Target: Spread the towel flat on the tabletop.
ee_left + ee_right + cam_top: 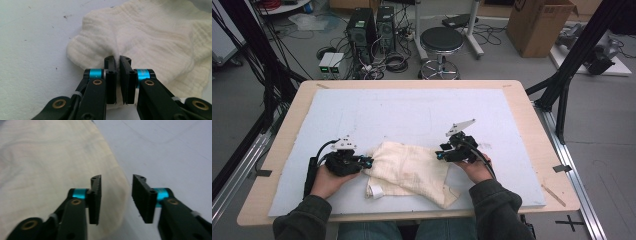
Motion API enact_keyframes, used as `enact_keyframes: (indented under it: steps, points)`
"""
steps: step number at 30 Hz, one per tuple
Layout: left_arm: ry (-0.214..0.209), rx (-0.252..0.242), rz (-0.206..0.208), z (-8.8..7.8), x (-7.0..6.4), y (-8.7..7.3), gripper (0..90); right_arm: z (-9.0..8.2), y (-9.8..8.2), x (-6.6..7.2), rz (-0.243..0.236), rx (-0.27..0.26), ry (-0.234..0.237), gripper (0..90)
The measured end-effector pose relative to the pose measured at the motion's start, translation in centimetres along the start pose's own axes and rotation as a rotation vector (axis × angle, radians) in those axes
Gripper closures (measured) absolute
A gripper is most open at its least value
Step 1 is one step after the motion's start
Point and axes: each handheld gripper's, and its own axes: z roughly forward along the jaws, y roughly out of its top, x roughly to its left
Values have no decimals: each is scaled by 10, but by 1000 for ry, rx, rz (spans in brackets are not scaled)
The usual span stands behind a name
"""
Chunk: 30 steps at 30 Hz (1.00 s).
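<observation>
Your left hand-held gripper pinched the cream cloth's left edge near the tabletop's front; the right hand-held gripper stood spread, empty; folding remained unfinished.

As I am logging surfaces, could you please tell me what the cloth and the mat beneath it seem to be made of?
The cloth looks like soft cream cotton gauze: crinkled weave, limp folds. The mat seems matte pale foam or felt, faintly speckled; which one is unclear.
</observation>
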Motion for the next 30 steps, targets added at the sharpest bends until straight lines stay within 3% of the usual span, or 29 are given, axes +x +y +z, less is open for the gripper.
enact_keyframes:
  steps: [3, 4, 6, 8, 10, 13, 14, 15, 16, 17, 19, 22, 26, 30]
  points:
    - [-2, 12, 10, 1, 0, 0, 853, -1, -11, -7, 50, 19, 15, 564]
    - [-1, 7, 3, 1, -1, -1, 854, 1, -15, -9, 59, 23, 31, 598]
    - [-7, 10, 10, 0, -2, 0, 855, 3, -20, -10, 55, 37, 71, 765]
    - [-13, 6, 11, 0, -4, 0, 858, 2, -21, -10, 38, 49, 67, 834]
    - [-15, -2, 12, 0, -4, 0, 859, -3, -17, -10, 25, 38, 34, 842]
    - [-24, -13, 5, 1, -6, 1, 859, -17, -6, -9, -8, 10, -66, 843]
    - [-28, -12, 9, 1, -6, 1, 859, -22, -2, -9, -12, 0, -102, 803]
    - [-28, -12, 9, 1, -6, 1, 859, -25, 1, -8, -2, -16, -147, 689]
    - [-31, -10, 12, 1, -6, 1, 858, -27, 3, -9, 5, -29, -151, 685]
    - [-31, -11, 11, 1, -7, 1, 858, -26, 3, -9, 7, -36, -111, 668]
    - [-35, -10, 9, 1, -7, 1, 856, -21, 3, -8, -12, -7, -99, 659]
    - [-42, 0, 13, 3, -8, 1, 853, -16, 1, -11, 24, -16, -57, 663]
    - [-50, 11, 21, 4, -10, 0, 849, -1, -3, -11, 35, 29, -43, 630]
    - [-76, 24, 20, 5, -9, -1, 833, 13, -8, -6, 26, 53, -36, 685]
